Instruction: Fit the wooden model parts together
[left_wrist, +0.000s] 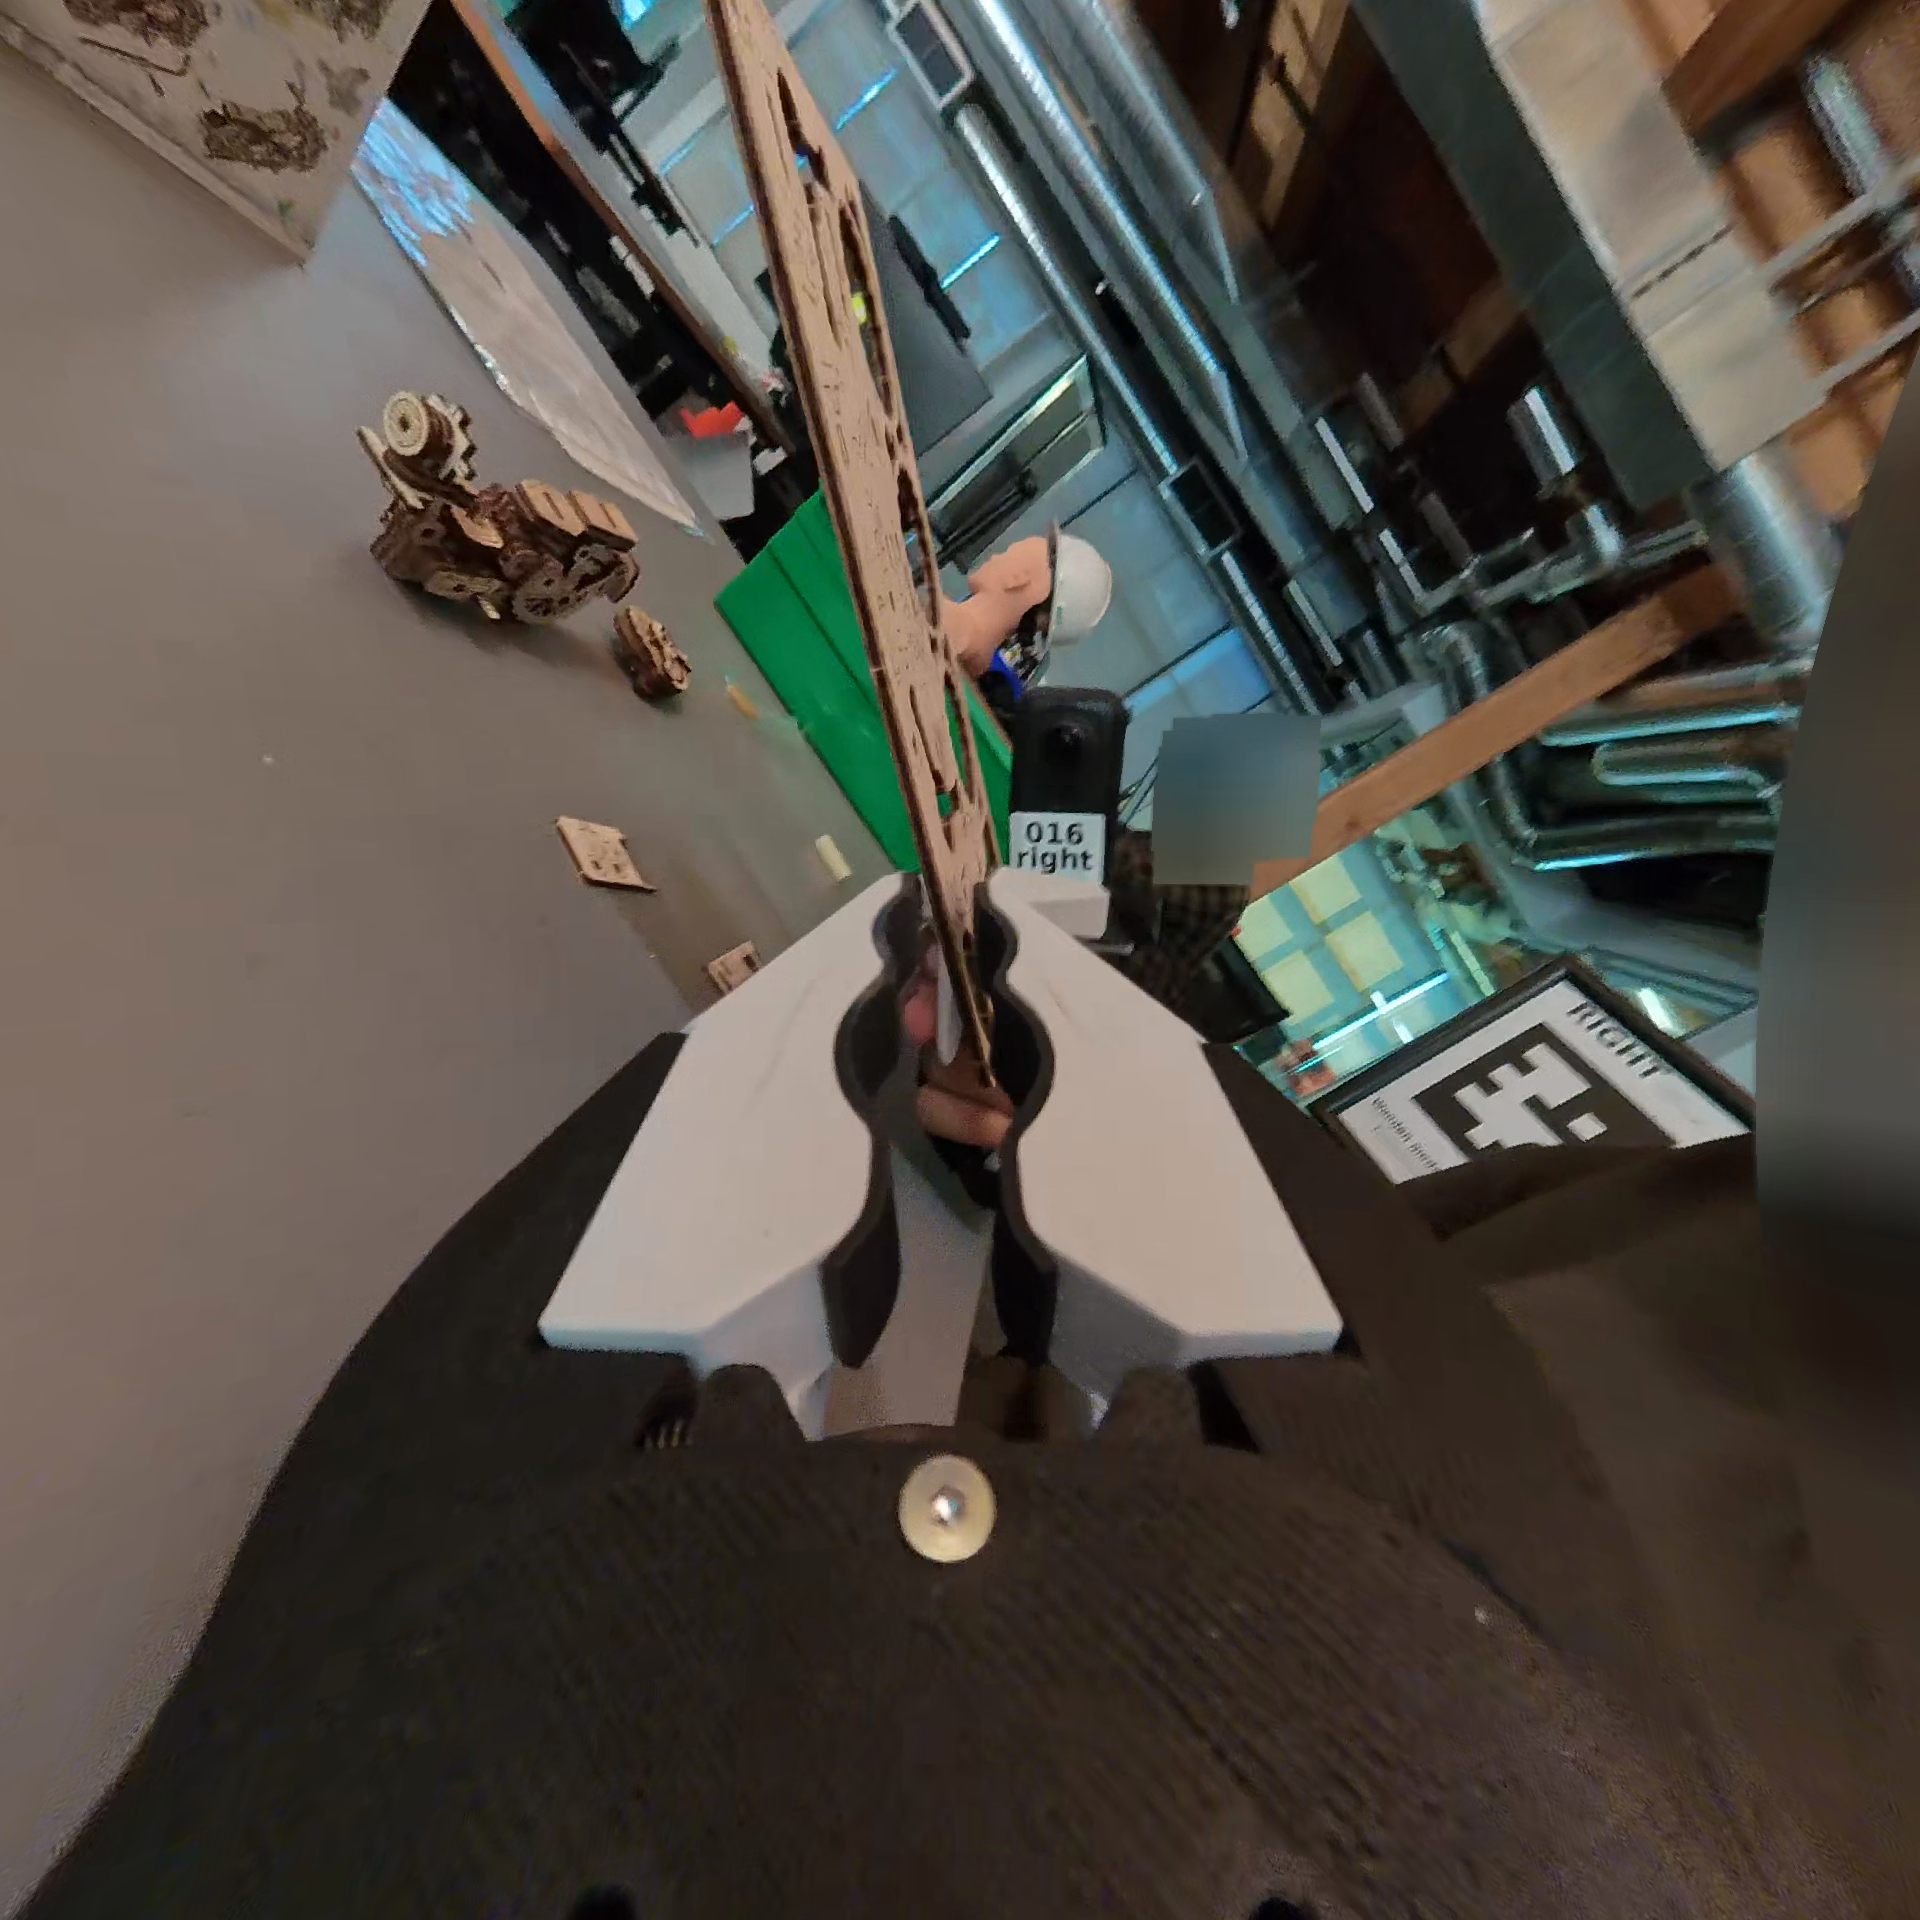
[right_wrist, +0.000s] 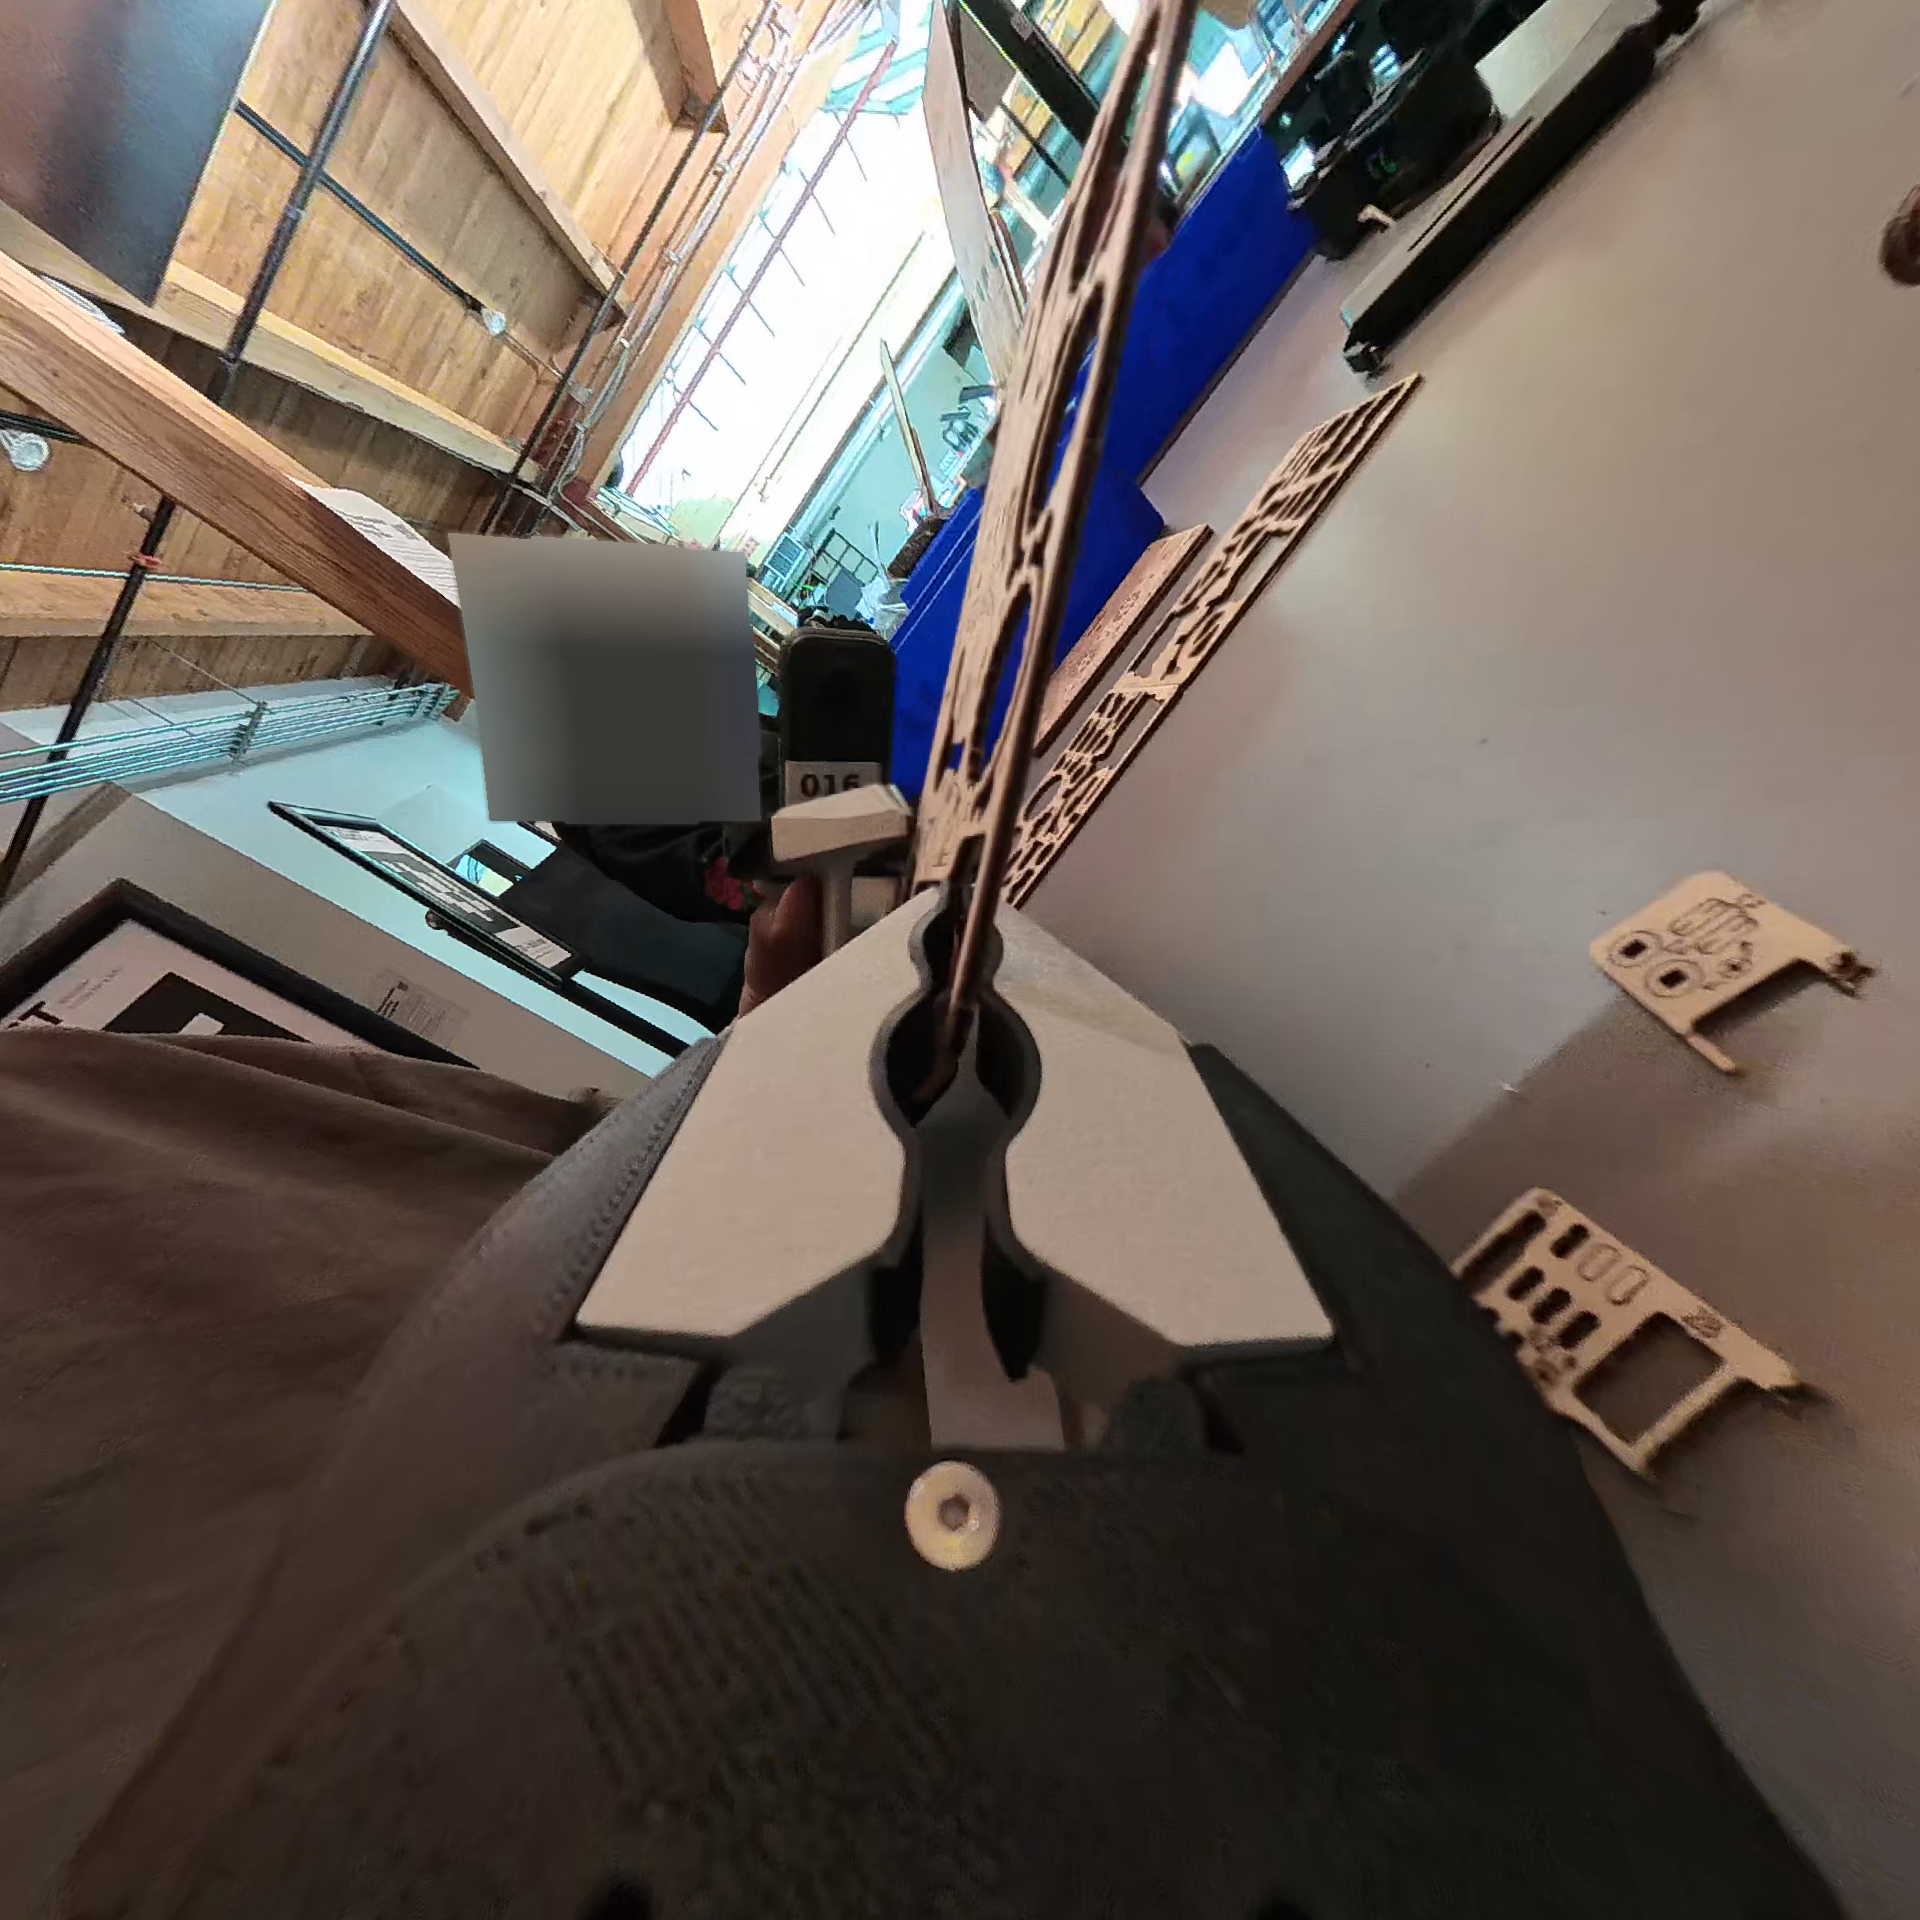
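A thin laser-cut wooden sheet (left_wrist: 862, 416) with cut-out holes is held edge-on in the air above the grey table (left_wrist: 208, 831). My left gripper (left_wrist: 954, 914) is shut on one edge of it. My right gripper (right_wrist: 961, 935) is shut on the same sheet (right_wrist: 1039, 499) at the opposite edge. Each gripper shows behind the sheet in the other's view. A partly built dark wooden model (left_wrist: 488, 520) stands on the table at the left, with a small wooden wheel part (left_wrist: 652, 650) beside it.
Small cut wooden pieces lie on the table (left_wrist: 603, 852) (right_wrist: 1714, 956) (right_wrist: 1600, 1340). Another cut-out wooden sheet (right_wrist: 1216, 634) lies flat on the table, beyond the held sheet. A person sits behind the grippers. Green (left_wrist: 821, 644) and blue (right_wrist: 1174, 343) panels stand past the table edge.
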